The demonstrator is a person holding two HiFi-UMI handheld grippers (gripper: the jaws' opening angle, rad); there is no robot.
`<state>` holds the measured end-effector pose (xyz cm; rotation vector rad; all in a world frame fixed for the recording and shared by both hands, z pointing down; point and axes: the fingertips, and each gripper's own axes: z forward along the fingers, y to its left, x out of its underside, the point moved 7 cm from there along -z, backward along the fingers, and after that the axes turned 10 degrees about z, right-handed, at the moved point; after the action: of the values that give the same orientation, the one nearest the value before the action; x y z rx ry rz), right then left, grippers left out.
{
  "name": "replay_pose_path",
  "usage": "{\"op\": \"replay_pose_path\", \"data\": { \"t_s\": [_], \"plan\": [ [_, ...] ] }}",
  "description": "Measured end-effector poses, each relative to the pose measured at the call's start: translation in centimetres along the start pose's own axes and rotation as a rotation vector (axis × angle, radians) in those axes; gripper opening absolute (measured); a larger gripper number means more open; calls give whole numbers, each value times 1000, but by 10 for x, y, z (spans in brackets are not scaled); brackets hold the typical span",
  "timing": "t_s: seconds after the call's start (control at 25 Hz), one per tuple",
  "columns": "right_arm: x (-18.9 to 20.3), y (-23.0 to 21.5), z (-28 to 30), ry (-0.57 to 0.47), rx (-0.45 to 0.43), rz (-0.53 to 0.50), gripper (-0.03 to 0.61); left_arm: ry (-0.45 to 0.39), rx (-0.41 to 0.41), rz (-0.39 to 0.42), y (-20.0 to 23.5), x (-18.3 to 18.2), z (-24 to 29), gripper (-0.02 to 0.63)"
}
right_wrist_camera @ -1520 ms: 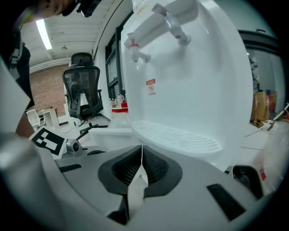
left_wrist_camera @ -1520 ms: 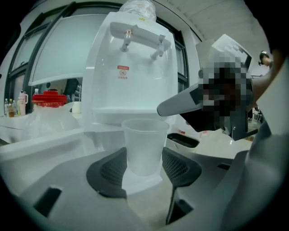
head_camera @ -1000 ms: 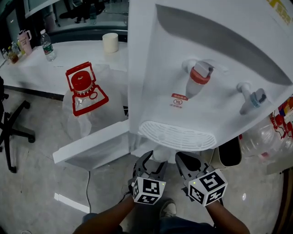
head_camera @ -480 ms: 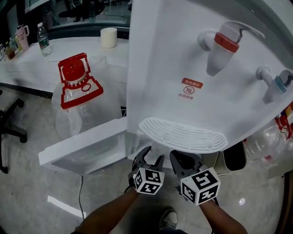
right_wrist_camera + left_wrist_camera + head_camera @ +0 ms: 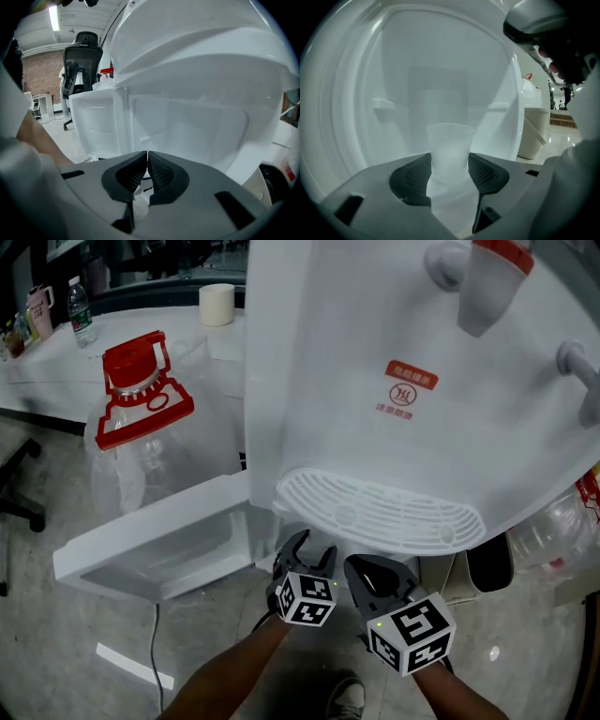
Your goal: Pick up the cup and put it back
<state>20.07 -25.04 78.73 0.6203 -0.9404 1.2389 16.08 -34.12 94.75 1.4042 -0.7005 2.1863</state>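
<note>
- One water dispenser (image 5: 394, 427): white, smooth plastic, two taps, slotted drip tray (image 5: 375, 512). Its lower door (image 5: 159, 540) hangs open at left.
- One clear water jug (image 5: 141, 427), red cap, beside the door.
- Two grippers under the tray: left gripper (image 5: 449, 161) clamped on the cup; right gripper (image 5: 147, 164) pinched together, empty.
- One cup (image 5: 449, 145): translucent, tapered, upright, at the dispenser's lower compartment.

The floor (image 5: 47, 634) is mottled grey and polished, with small bright glints of light near the bottom right. A white table (image 5: 47, 381) runs along the upper left, and the black foot of a chair (image 5: 26, 512) shows beneath its near edge. A tall white dispenser (image 5: 375, 456) fills the middle. Elsewhere stand a black office chair (image 5: 83, 61), a brick wall (image 5: 40, 77), a ceiling strip light (image 5: 54, 18) and a cream bin (image 5: 532, 136).
</note>
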Motion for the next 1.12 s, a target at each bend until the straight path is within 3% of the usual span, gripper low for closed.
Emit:
{"op": "replay_pose_path", "data": {
  "t_s": [0.48, 0.68, 1.12],
  "plan": [
    [7, -5, 4, 10, -10, 11, 21, 58, 1, -24, 2, 24, 15, 247],
    [8, -9, 4, 15, -2, 12, 21, 61, 15, -46, 3, 27, 17, 247],
    [7, -8, 5, 14, 3, 16, 21, 46, 76, -18, 2, 23, 6, 282]
  ]
}}
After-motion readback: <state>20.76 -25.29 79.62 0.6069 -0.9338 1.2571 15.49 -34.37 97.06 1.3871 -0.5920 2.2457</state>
